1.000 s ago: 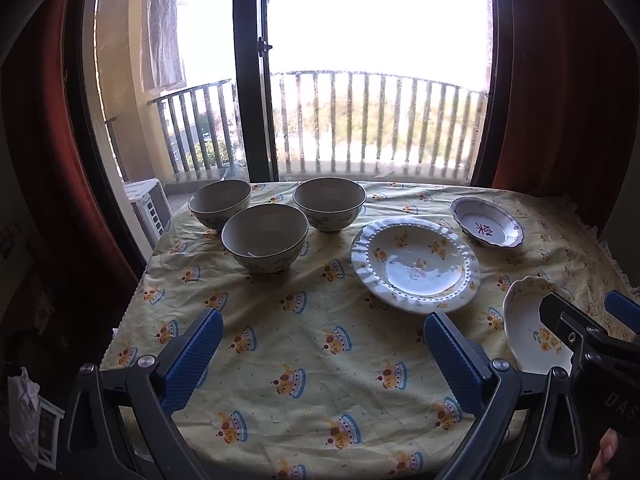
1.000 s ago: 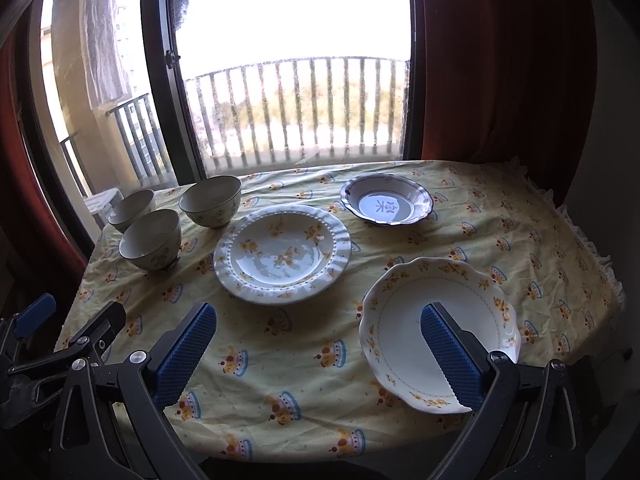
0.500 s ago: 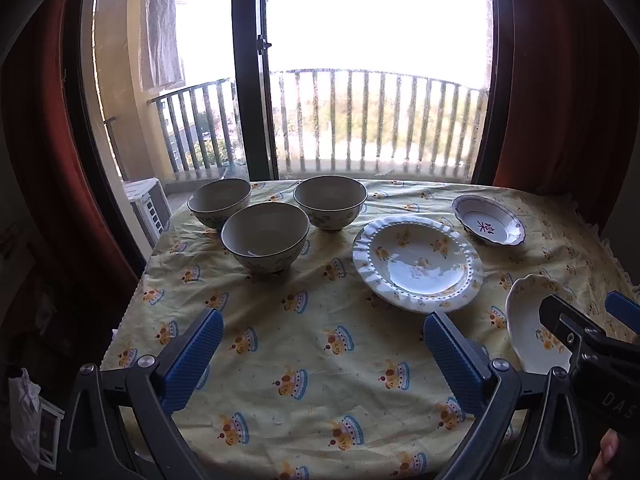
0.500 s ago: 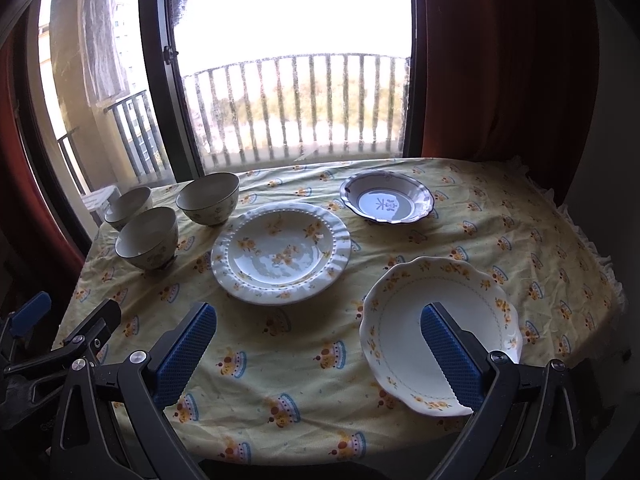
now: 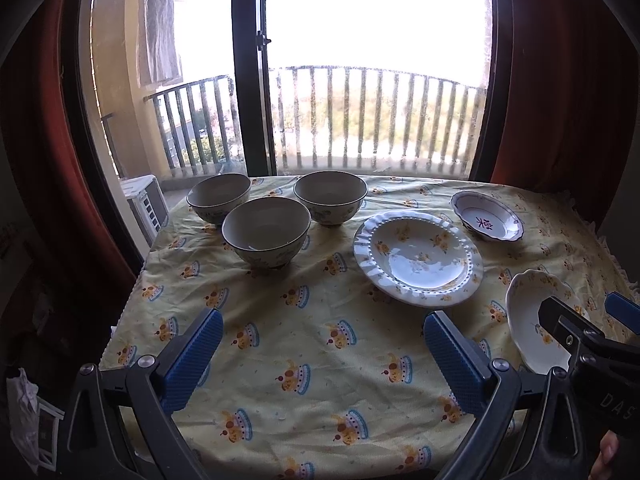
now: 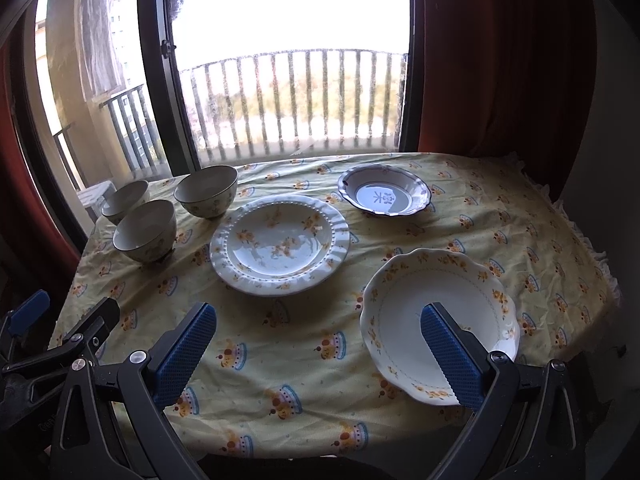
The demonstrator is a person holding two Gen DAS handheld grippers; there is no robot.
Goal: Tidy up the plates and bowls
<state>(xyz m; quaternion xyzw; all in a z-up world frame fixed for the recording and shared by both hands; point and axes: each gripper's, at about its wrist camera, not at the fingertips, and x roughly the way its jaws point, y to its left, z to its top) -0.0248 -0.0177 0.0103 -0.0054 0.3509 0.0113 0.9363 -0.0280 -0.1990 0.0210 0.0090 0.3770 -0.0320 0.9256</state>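
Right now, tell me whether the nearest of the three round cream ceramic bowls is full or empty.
Empty. The nearest cream ceramic bowl stands upright on the yellow patterned tablecloth, and its bare inner wall and bottom show in the left wrist view.

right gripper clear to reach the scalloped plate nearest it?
Probably yes. The right gripper is open and empty, and the scalloped plate lies alone on the tablecloth just ahead, one finger already over it; nothing stands between.

In the left wrist view, the right claw [image 5: 596, 320] covers part of the scalloped plate [image 5: 528, 320]. A fingertip [image 5: 606, 454] is cut off at the bottom edge. The small dish's [image 6: 384, 194] centre mark is unreadable.
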